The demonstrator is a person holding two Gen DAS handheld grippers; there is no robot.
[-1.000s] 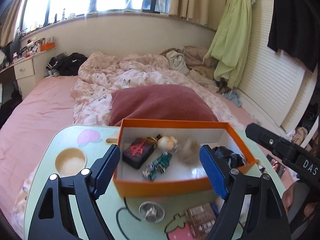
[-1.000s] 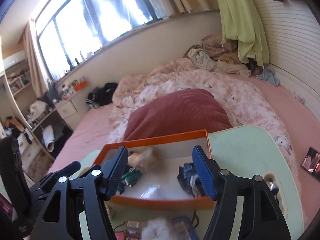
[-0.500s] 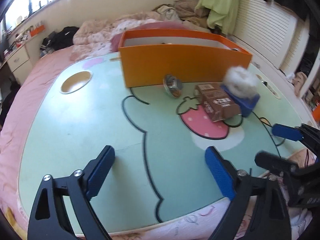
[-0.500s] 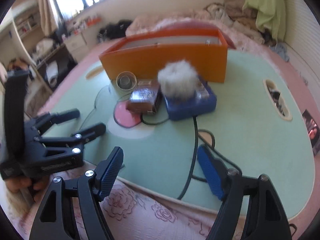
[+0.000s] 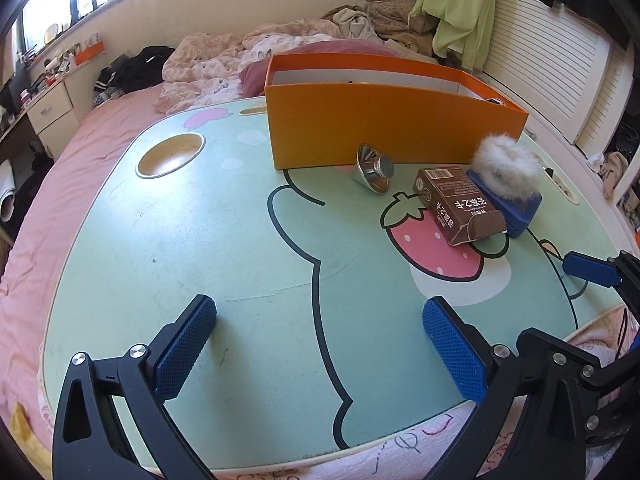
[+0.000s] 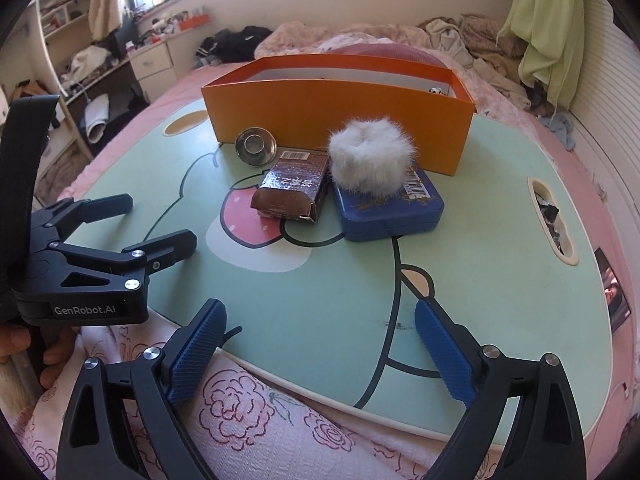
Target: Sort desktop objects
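Observation:
An orange box stands at the back of the mint-green lap table. In front of it lie a silver metal cup on its side, a brown carton and a blue tin with a white fluffy ball on top. My left gripper hovers over the table's front left, its jaws opening with nothing between them. My right gripper hangs over the front edge, jaws opening and also empty.
A round cup recess sits at the table's back left and a slot near its right edge. The table rests on a bed with pink sheets and a red pillow. A person's hand holds the left gripper.
Both grippers have drawn back from above the orange box and come down near the table's front edge. Their jaws stand wider than before.

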